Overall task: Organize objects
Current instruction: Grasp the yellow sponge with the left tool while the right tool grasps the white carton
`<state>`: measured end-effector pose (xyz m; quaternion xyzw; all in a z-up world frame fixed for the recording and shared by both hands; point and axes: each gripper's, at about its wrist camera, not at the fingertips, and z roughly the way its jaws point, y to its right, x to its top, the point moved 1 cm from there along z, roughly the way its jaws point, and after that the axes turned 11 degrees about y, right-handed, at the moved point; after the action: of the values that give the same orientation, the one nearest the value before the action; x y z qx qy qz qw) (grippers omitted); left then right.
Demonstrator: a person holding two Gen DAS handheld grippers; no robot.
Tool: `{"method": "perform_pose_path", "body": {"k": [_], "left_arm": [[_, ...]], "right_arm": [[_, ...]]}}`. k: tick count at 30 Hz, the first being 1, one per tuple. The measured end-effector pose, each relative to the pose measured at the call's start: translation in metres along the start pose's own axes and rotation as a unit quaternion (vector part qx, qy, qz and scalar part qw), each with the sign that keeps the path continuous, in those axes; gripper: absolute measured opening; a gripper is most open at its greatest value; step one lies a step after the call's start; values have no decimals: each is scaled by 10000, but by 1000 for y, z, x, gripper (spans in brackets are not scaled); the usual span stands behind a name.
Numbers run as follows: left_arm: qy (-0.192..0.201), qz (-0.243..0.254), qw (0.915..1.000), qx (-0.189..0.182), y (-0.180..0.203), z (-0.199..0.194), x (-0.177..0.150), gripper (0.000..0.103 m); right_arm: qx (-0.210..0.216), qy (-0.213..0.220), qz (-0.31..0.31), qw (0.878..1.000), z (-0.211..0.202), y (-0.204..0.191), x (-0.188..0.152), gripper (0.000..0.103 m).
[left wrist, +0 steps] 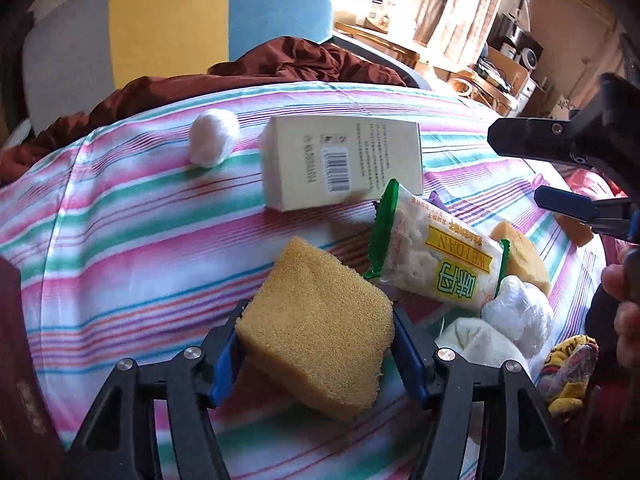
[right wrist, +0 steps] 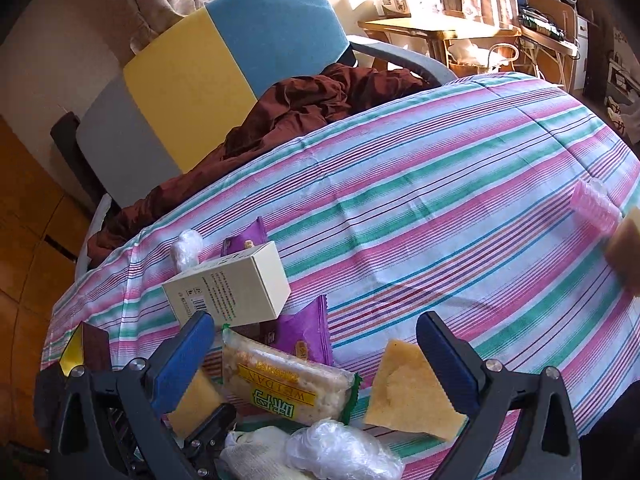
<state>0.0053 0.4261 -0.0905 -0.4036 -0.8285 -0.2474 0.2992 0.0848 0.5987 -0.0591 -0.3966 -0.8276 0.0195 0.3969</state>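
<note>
1. Two blue-padded fingers of the left gripper point(left wrist: 316, 346) bracket a yellow sponge point(left wrist: 316, 334) in the left wrist view, pads against both of its sides, the jaws about half closed and gripping it. The sponge sits tilted, its near corner over the striped cloth point(left wrist: 140, 240). Just beyond it lies a green-edged snack packet point(left wrist: 436, 252), overlapping a cream carton point(left wrist: 344, 160) that shows a barcode. A white wad point(left wrist: 214, 138) lies apart on the far left. Beside the packet are a second sponge point(left wrist: 524, 254), a crumpled plastic bag point(left wrist: 518, 314) and a cream cloth bundle point(left wrist: 480, 340). At the right edge the right gripper point(left wrist: 560, 176) enters, a hand point(left wrist: 626, 312) below it.

2. Spread wide in the right wrist view, the right gripper point(right wrist: 316, 360) holds nothing (its pads touch no object). Between its fingers lie the snack packet point(right wrist: 284, 388), partly over a purple wrapper point(right wrist: 304, 332), and the second sponge point(right wrist: 408, 392) near the right finger. The carton point(right wrist: 228, 288) lies just beyond the left finger. A pink ribbed cup point(right wrist: 596, 208) lies well apart at the right edge. Behind the cloth, brown fabric point(right wrist: 280, 120) is heaped on a yellow-and-blue chair point(right wrist: 224, 48).
</note>
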Motion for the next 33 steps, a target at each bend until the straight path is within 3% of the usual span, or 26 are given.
{"method": "perform_pose_path", "body": {"k": [6, 15, 17, 18, 21, 24, 27, 33], "left_arm": [[349, -86, 9992, 176, -7, -32, -34, 66], [466, 11, 9987, 195, -5, -28, -36, 68], [479, -4, 9987, 175, -6, -27, -35, 68], [487, -10, 9987, 167, -6, -27, -35, 68], [527, -14, 9985, 158, -5, -29, -37, 68], [540, 30, 9984, 179, -4, -28, -38, 68], [551, 41, 9983, 177, -4, -28, -38, 69], [564, 119, 9981, 215, 0, -28, -40, 71]], "right_arm": [[325, -163, -110, 9993, 10, -22, 0, 103], [283, -100, 157, 9994, 60, -37, 30, 103], [665, -302, 325, 9968, 69, -39, 28, 103], [1063, -494, 458, 9921, 73, -42, 24, 103], [2153, -1141, 583, 9681, 79, -62, 11, 102], [2400, -1441, 405, 9592, 81, -76, 2, 102], [2314, -1477, 128, 9615, 79, -81, 0, 102], [1678, -1048, -664, 9780, 71, -89, 1, 102]]}}
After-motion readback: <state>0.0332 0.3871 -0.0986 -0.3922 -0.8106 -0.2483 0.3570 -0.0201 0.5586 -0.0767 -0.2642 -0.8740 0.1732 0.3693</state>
